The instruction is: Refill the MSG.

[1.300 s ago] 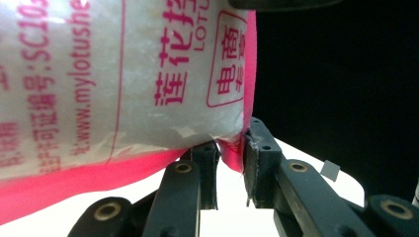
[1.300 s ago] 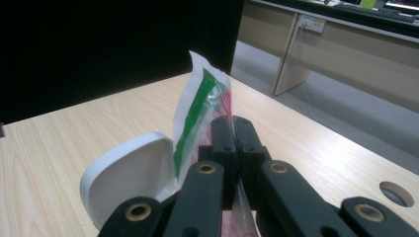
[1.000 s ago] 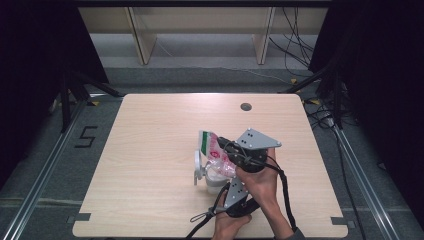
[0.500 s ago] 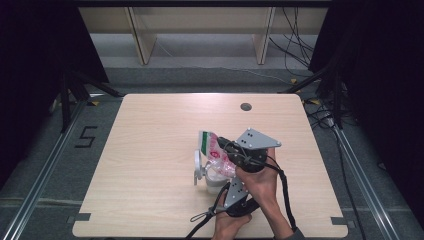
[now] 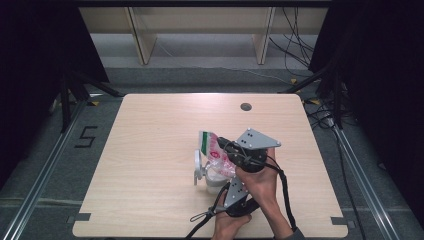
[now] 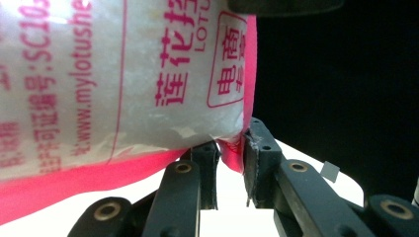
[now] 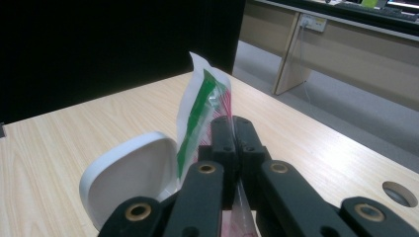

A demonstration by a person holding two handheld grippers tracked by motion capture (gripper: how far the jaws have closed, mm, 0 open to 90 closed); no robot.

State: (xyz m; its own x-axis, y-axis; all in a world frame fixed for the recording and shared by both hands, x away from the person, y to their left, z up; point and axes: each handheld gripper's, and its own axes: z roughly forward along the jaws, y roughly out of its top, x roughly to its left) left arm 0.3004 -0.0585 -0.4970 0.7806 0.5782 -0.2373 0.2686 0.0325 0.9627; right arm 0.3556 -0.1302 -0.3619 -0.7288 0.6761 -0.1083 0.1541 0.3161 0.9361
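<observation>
A clear plastic bag (image 5: 216,150) with pink print and a green strip hangs tilted over a white tub (image 5: 212,179), whose flip lid (image 5: 199,165) stands up on its left. My right gripper (image 5: 226,148), under its grey plate, is shut on the bag's upper part. In the right gripper view the jaws (image 7: 232,131) pinch the film beside the green strip of the bag (image 7: 200,108), with the white lid (image 7: 128,173) to the left. My left gripper (image 5: 230,181) comes up from below. Its jaws (image 6: 231,148) are shut on the pink bottom corner of the bag (image 6: 123,74).
The wooden table (image 5: 150,150) has a round cable hole (image 5: 245,106) near its far edge, shown as the hole (image 7: 399,193) in the right gripper view. Wooden shelving (image 5: 200,30) stands behind the table. Cables (image 5: 300,45) lie on the floor at the back right.
</observation>
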